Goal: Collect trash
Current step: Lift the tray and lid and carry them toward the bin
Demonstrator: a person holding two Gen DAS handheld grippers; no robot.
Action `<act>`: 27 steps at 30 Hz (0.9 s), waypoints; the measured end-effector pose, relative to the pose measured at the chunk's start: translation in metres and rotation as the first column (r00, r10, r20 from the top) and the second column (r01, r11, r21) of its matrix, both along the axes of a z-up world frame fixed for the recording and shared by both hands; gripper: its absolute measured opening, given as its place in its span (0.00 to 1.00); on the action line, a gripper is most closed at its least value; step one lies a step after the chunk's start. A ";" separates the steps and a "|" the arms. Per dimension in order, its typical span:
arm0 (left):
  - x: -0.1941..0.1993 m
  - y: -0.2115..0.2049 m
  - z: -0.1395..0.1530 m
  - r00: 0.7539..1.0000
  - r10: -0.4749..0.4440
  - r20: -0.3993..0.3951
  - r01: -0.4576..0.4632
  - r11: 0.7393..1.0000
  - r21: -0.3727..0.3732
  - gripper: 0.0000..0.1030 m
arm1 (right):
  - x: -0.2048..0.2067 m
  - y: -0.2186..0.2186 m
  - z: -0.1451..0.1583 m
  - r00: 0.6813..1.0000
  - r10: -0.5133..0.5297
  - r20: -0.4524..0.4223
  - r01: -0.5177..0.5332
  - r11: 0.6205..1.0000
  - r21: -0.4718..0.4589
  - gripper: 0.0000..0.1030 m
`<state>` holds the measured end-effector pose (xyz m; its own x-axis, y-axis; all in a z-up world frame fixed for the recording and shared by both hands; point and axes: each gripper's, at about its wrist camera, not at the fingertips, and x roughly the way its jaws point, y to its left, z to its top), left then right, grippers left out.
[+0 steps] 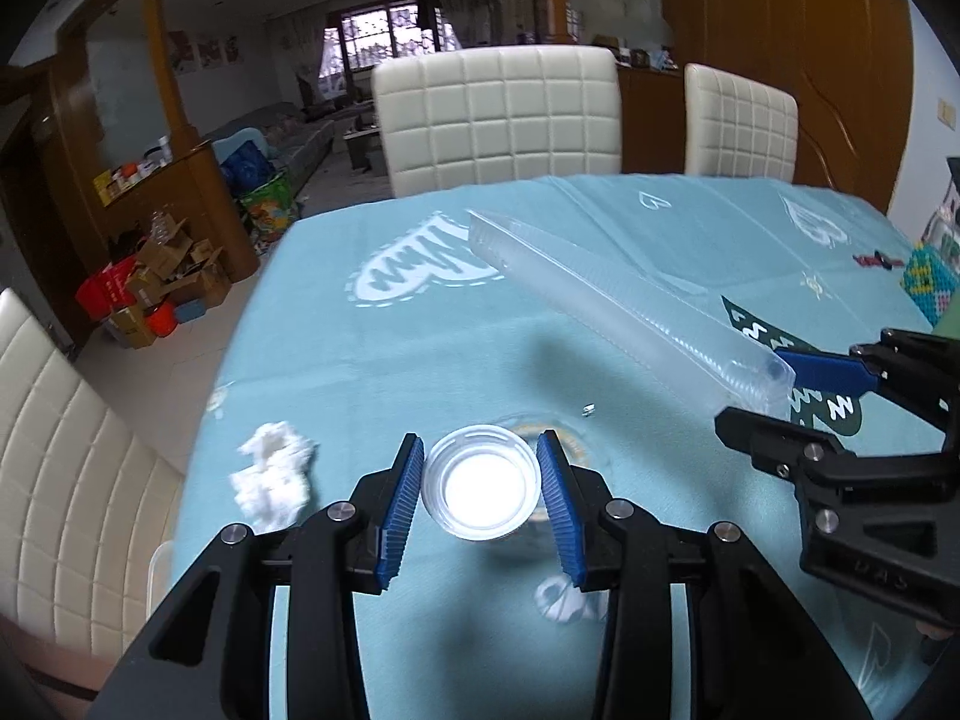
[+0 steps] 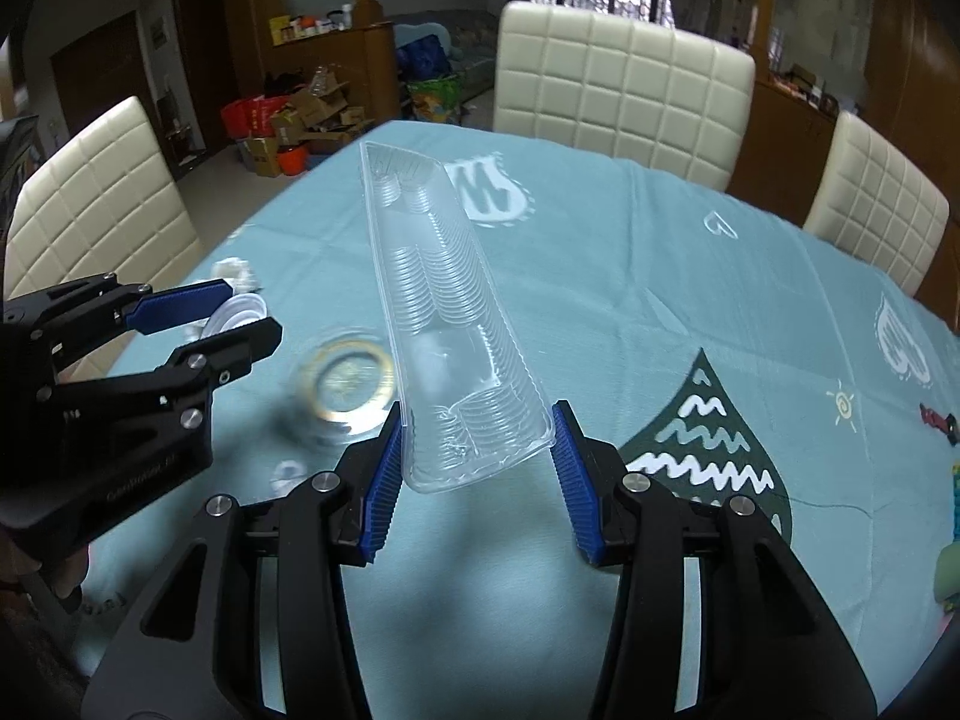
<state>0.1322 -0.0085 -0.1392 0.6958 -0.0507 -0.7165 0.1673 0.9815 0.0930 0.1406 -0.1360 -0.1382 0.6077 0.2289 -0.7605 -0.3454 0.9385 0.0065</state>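
My left gripper (image 1: 480,489) is shut on a small clear plastic cup (image 1: 480,480) with a white bottom, held a little above the teal tablecloth (image 1: 390,360). In the right wrist view the left gripper (image 2: 252,307) shows at the left with the cup (image 2: 231,315) between its pads. My right gripper (image 2: 477,456) is shut on the near end of a long clear ribbed plastic tray (image 2: 438,300), which slants up and away over the table. The left wrist view shows the tray (image 1: 600,294) reaching the right gripper (image 1: 753,387). A crumpled white tissue (image 1: 273,474) lies on the cloth left of the cup.
A clear round dish with a gold ring (image 2: 348,381) sits on the cloth between the grippers. Cream padded chairs (image 2: 624,96) surround the table; one (image 1: 66,480) stands at the left edge. A beaded colourful item (image 1: 930,282) and a small red toy (image 2: 939,420) lie far right.
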 end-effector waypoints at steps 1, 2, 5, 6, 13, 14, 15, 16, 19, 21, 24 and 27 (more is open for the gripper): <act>-0.003 0.005 0.002 1.000 0.010 0.002 -0.010 1.000 -0.003 0.38 | -0.004 0.004 0.003 1.000 0.007 0.004 -0.007 1.000 -0.001 0.48; -0.008 0.011 0.004 1.000 0.023 0.004 -0.023 1.000 -0.006 0.38 | -0.008 0.009 0.005 1.000 0.016 0.008 -0.016 1.000 -0.002 0.48; -0.021 0.030 0.007 0.998 0.055 0.007 -0.055 0.998 -0.013 0.38 | -0.019 0.026 0.011 0.999 0.046 0.017 -0.045 0.999 -0.006 0.48; -0.025 0.035 0.007 0.998 0.064 0.008 -0.064 0.998 -0.014 0.38 | -0.024 0.033 0.012 0.998 0.057 0.020 -0.057 0.998 -0.008 0.48; -0.051 0.075 0.010 0.992 0.127 0.007 -0.127 0.992 -0.020 0.38 | -0.049 0.078 0.020 0.991 0.130 0.033 -0.130 0.991 -0.016 0.48; -0.056 0.081 0.010 0.991 0.133 0.010 -0.133 0.991 -0.019 0.38 | -0.053 0.087 0.021 0.989 0.142 0.034 -0.142 0.990 -0.016 0.48; -0.060 0.088 0.011 0.990 0.140 0.012 -0.140 0.990 -0.017 0.38 | -0.056 0.093 0.021 0.988 0.150 0.034 -0.150 0.989 -0.016 0.48; -0.064 0.096 0.012 0.989 0.149 0.015 -0.149 0.989 -0.013 0.38 | -0.059 0.100 0.022 0.986 0.160 0.034 -0.160 0.987 -0.015 0.48; -0.074 0.120 0.013 0.984 0.180 0.018 -0.180 0.984 -0.007 0.38 | -0.068 0.127 0.022 0.980 0.198 0.031 -0.198 0.980 -0.013 0.48; -0.079 0.137 0.014 0.979 0.201 0.017 -0.201 0.980 -0.007 0.38 | -0.072 0.144 0.022 0.975 0.222 0.031 -0.222 0.975 -0.013 0.48; -0.086 0.162 0.015 0.972 0.235 0.019 -0.234 0.972 -0.004 0.38 | -0.076 0.173 0.022 0.966 0.256 0.029 -0.256 0.967 -0.006 0.48; -0.091 0.188 0.015 0.963 0.267 0.019 -0.267 0.964 -0.002 0.38 | -0.078 0.197 0.023 0.958 0.284 0.028 -0.285 0.959 0.002 0.49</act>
<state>0.0416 0.1794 -0.1242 0.6974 0.1390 -0.7031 -0.1027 0.9903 0.0939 0.0623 0.0612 -0.1151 0.5373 0.3996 -0.7427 -0.5982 0.8013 -0.0016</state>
